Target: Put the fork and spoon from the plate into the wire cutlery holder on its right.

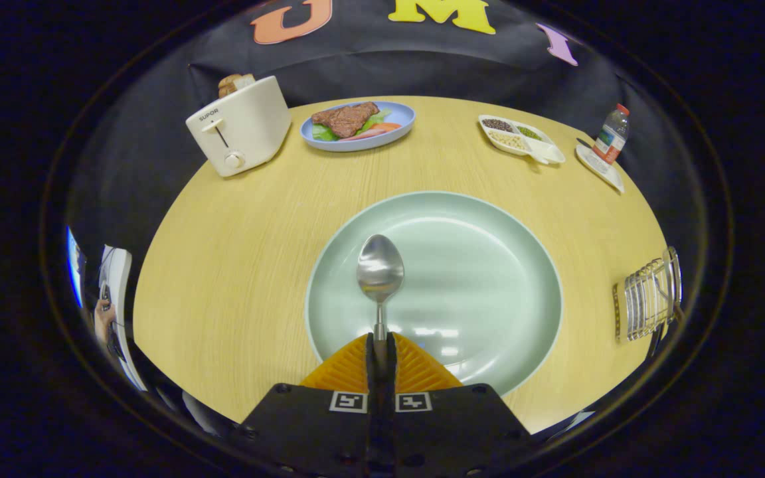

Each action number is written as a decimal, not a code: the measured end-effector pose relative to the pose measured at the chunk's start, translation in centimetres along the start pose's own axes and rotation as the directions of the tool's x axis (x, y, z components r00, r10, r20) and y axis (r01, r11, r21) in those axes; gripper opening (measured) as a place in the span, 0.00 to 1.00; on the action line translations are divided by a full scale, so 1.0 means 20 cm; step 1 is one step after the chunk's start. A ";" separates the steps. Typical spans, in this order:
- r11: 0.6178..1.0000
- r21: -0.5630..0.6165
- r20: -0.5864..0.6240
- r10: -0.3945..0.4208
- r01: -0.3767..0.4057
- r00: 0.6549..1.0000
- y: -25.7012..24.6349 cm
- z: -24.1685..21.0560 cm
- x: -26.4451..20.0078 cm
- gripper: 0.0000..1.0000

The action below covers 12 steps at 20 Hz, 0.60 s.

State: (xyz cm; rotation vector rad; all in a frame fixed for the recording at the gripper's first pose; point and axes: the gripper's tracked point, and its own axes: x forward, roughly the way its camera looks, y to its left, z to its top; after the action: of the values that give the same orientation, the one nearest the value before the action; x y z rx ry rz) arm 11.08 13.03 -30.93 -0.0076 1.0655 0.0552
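- The claw [380,345] is clenched on the spoon [380,271], both fingers pressing its thin handle; the bowl sticks out ahead of them over the plate [489,226].
- The grip sits far back on a narrow, smooth handle, so the spoon may well swivel or slide out during a quick swing; the long free end adds leverage.
- Whether the spoon is lifted off the plate or resting on it cannot be told. If it is low, dragging it sideways could catch the rim.
- The holder [648,299] stands on the table [236,265], off to the plate's right and close to the table edge. It looks light, so a bump from the spoon could push or tip it over that edge.
- Something thin, perhaps the fork, seems to sit in the holder; too small to be sure. If so, the spoon could jam against it.
- The stretch from plate to holder looks open.
- Well beyond the plate: a toaster [240,126], a dish [358,126] of food, a snack tray [520,137] and a bottle [611,135]; none lies in the way.
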 end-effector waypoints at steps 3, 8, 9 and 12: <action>1.000 0.000 0.033 0.030 -0.030 0.999 -0.01 0.03 -0.08 0.01; 0.997 0.000 0.093 0.080 -0.080 0.992 -0.10 0.07 -0.26 0.00; 0.997 0.002 0.112 0.082 -0.083 0.990 -0.13 0.08 -0.30 0.00; 0.997 0.003 0.181 0.071 -0.073 0.981 -0.26 0.12 -0.43 0.00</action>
State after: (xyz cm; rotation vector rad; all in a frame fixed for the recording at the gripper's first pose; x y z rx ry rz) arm 9.16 7.54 -22.33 0.0437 0.8841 0.1143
